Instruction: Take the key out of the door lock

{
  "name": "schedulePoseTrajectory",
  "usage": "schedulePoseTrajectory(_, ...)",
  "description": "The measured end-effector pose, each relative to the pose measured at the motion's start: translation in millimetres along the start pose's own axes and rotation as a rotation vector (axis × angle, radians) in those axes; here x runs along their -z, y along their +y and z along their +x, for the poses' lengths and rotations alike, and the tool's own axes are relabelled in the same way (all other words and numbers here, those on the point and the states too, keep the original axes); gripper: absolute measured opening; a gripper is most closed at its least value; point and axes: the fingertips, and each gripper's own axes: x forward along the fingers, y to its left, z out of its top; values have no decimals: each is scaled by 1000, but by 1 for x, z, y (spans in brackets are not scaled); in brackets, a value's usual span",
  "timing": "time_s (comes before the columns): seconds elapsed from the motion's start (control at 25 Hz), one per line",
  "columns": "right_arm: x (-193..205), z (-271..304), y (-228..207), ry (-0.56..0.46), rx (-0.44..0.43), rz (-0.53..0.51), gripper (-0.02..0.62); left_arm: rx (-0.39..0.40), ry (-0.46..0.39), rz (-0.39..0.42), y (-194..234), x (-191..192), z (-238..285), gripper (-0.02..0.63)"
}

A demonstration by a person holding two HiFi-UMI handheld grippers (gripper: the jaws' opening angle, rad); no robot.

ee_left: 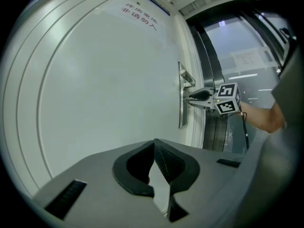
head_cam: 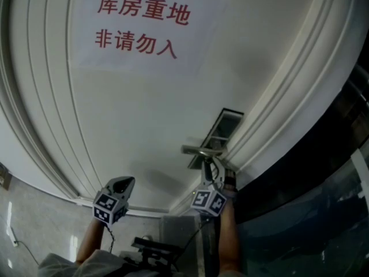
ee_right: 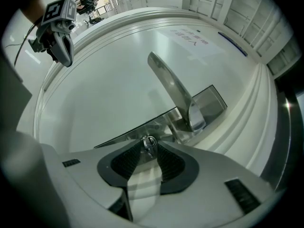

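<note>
Two claws in view, only one at work. The right claw [ee_right: 148,150] is held level against the lock plate [ee_right: 211,101] at the latch edge of the white door [ee_right: 104,80], just under the lever handle [ee_right: 171,87]. Its jaws stand wide apart. The key [ee_right: 149,141] sits between the pad tips with its ring end toward the camera. It is in the lock, not out yet. The pads look clear of it on both sides, so nothing is gripped.

This reads as lining up for the pinch. The claw points straight along the key, so closing and pulling straight back should free it without bending. The handle juts out above, clear of the jaws, which is likely why the claw comes in from below it.

The left claw [ee_left: 154,144] has its jaws together with nothing between them. It hangs off the door, low and well apart from the lock. Probably parked there to stay out of the way, since the job looks like a one-claw job.

A paper sign [head_cam: 138,25] with red characters is stuck high on the door and plays no part in the task.

Step in hand, I'd say: close on the key. Risk: the pads catch only the ring and slip off.
</note>
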Motion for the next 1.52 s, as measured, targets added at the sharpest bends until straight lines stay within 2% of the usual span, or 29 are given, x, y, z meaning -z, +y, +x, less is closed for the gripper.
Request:
schedulePoseTrajectory(0.4, 0, 3, 3, 7, 0, -69, 116, -6, 0, -9, 2, 2, 2, 5)
schedulePoseTrajectory(0.56, -1, 1, 0, 7, 35, -110, 63, -8, 1, -11, 3, 3, 2, 5)
schedulePoseTrajectory(1.24, -2, 0, 1, 29, 59, -171, 26, -10, -10, -11, 7, 1, -5, 5)
schedulePoseTrajectory(1.52, -1, -1, 2, 48, 62, -232, 23, -4, -11, -11, 5, 1, -7, 5)
